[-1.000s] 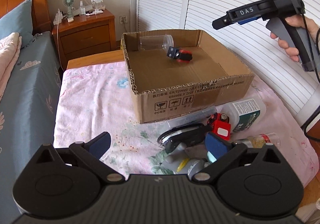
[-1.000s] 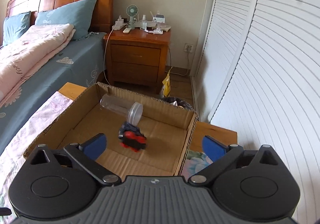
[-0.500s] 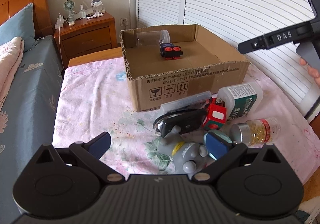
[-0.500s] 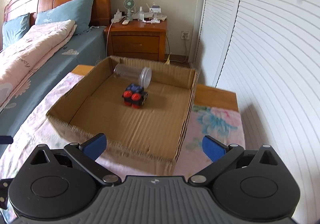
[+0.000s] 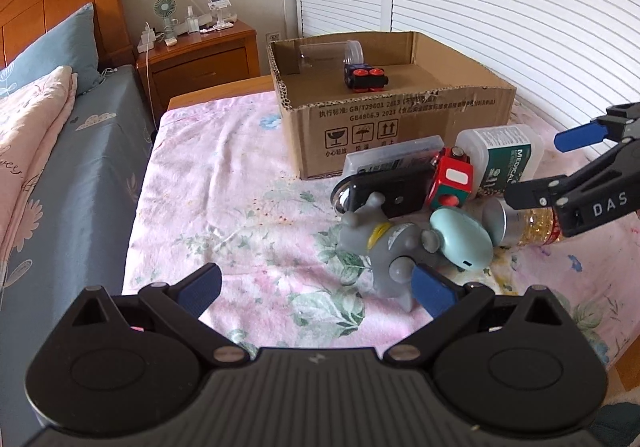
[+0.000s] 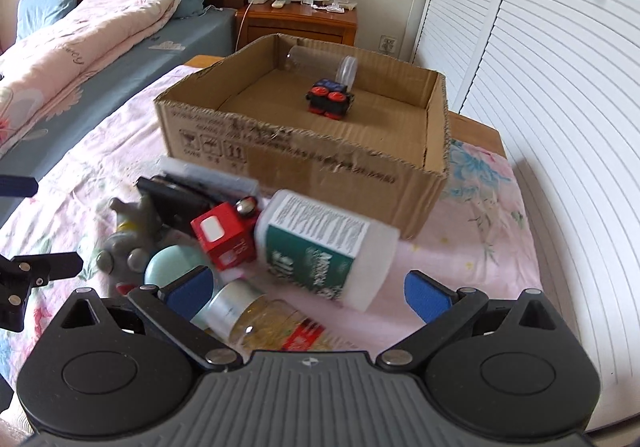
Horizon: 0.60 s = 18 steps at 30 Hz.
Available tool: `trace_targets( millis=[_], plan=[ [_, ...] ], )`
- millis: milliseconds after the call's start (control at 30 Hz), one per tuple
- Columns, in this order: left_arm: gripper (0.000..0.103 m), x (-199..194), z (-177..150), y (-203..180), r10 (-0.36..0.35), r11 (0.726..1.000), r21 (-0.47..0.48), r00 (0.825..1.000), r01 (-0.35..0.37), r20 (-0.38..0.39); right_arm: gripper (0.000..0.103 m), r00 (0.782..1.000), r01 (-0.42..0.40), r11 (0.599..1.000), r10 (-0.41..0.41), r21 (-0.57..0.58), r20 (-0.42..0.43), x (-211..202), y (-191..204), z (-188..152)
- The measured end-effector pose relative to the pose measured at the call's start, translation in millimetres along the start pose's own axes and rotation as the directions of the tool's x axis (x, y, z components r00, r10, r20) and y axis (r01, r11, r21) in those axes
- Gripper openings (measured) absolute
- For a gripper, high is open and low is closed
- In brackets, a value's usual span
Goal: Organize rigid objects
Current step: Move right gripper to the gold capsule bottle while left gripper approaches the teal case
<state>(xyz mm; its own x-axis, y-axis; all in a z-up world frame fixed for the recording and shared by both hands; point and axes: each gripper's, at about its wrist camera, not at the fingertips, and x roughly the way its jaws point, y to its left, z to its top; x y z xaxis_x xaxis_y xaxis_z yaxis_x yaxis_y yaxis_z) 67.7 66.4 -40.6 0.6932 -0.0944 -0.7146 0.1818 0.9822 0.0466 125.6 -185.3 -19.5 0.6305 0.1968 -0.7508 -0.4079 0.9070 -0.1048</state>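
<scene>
Your right gripper [image 6: 306, 293] hangs with jaws spread wide over the capsule jar [image 6: 264, 321] lying on the bench [image 5: 240, 183], and your left gripper [image 5: 316, 289] is likewise wide open, gripping nothing, just short of the grey toy [image 5: 380, 247]. The cardboard box [image 5: 400, 119] behind the pile holds a clear cup [image 5: 332, 55] and a red-and-black toy [image 5: 366, 78]; the white bottle [image 6: 328, 251] and red cube [image 6: 226, 237] lie outside it.
</scene>
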Motion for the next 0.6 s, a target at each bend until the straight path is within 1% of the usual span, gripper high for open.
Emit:
trace_targets(
  millis=[167, 300, 433, 600],
  plan=[
    [0.101, -8, -4, 1, -0.013, 1.000, 0.013, 1.000, 0.012, 0.026, 0.103, 0.999, 0.034, 0.999, -0.034, 0.020, -0.008, 11, 13, -4],
    [0.101, -11, -6, -1, -0.026, 1.000, 0.018, 0.999, 0.025, 0.042, 0.103, 0.996, 0.081, 0.996, -0.081, 0.023, -0.023, 18, 15, -9],
    [0.101, -11, -7, -1, -0.038, 0.999, 0.023, 0.998, 0.037, 0.045, 0.103, 0.996, 0.079, 0.996, -0.077, 0.047, -0.037, 15, 5, -16],
    [0.101, -11, -5, -6, -0.054, 0.998, 0.031, 0.998, 0.053, 0.044, 0.103, 0.992, 0.108, 0.992, -0.104, 0.057, -0.071, 11, -8, -34]
  ],
)
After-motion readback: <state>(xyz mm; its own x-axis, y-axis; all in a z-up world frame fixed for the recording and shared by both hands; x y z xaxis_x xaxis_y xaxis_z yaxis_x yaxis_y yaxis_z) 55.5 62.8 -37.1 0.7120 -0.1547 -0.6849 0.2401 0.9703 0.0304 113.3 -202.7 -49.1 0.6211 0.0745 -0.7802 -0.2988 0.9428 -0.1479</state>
